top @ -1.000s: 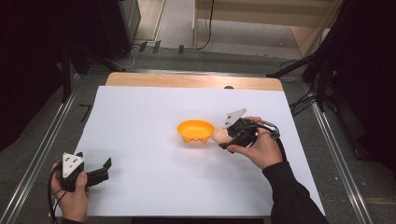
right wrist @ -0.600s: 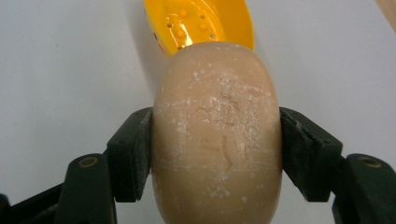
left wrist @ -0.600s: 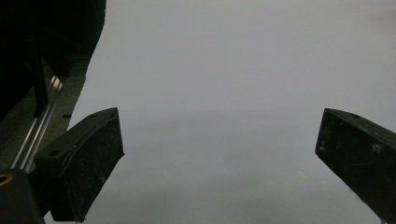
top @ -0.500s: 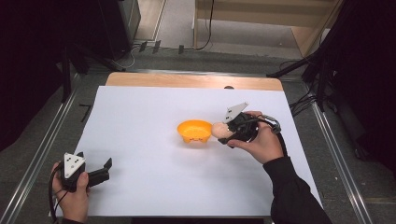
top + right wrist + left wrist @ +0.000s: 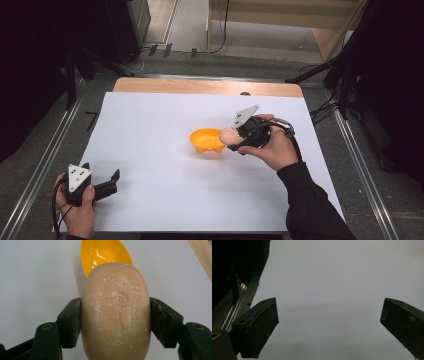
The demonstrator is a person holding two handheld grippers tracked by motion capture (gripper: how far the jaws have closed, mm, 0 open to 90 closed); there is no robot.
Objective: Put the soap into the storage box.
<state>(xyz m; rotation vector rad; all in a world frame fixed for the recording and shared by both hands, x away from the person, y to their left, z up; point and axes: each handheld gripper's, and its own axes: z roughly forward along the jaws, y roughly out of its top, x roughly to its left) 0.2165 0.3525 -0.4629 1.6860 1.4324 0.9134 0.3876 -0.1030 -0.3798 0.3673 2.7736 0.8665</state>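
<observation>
Right gripper view: my right gripper [image 5: 116, 322] pinching the soap [image 5: 116, 312] | centre over orange bowl [image 5: 106, 253] first, then drop gently

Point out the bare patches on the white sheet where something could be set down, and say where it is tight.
Bare: the wide stretch between the left gripper and the orange bowl, and the far strip of white sheet below the wooden edge. Crowded: around the bowl, where the right gripper holds the soap bar beside its rim.

White sheet [image 5: 165, 150] covering a wooden table [image 5: 200, 86]; metal rails [image 5: 45, 160] along left and right sides; cables [image 5: 150, 52] on the far floor.
</observation>
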